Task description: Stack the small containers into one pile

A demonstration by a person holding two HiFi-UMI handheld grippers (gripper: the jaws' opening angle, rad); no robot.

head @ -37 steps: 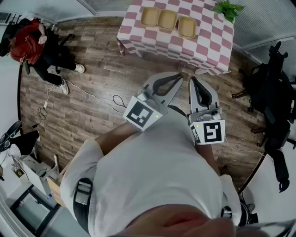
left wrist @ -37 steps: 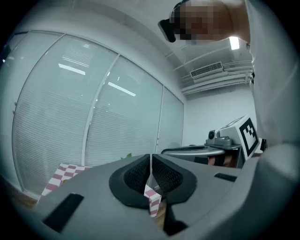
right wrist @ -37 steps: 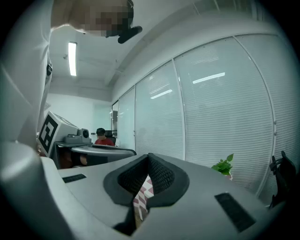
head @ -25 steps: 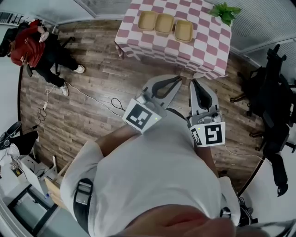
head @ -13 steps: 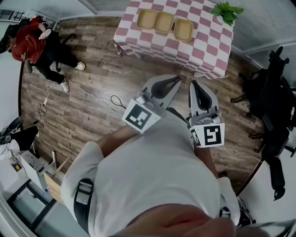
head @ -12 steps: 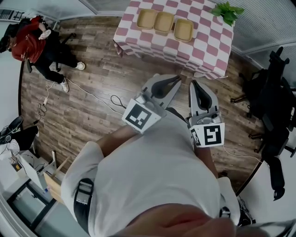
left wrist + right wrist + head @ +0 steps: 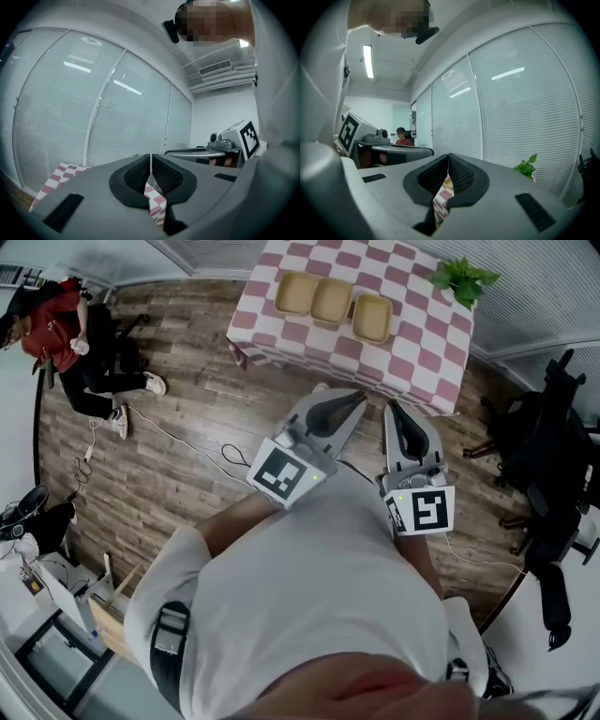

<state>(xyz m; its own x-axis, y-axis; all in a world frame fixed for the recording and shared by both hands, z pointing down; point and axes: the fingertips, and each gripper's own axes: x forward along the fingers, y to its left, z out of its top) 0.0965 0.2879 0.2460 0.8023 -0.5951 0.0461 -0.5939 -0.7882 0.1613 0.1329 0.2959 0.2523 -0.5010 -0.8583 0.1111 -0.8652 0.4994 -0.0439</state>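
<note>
Three shallow tan containers sit in a row on the pink-and-white checkered table (image 7: 412,352): the left one (image 7: 296,292), the middle one (image 7: 331,299) touching it, and the right one (image 7: 372,317) a little apart. Both grippers are held level in front of the person's chest, well short of the table. My left gripper (image 7: 359,396) is shut with nothing between its pads (image 7: 140,172). My right gripper (image 7: 389,405) is shut and empty too (image 7: 448,157). In the right gripper view a strip of the checkered cloth (image 7: 439,199) shows below the jaws.
A green potted plant (image 7: 464,279) stands on the table's far right corner. Black office chairs (image 7: 548,456) crowd the right side. A seated person in red (image 7: 54,329) is at the far left. Cables (image 7: 178,432) lie on the wooden floor before the table.
The table with its containers has slid lower and grown a little in the head view as the person moves toward it. Both grippers keep their pose, shut.
</note>
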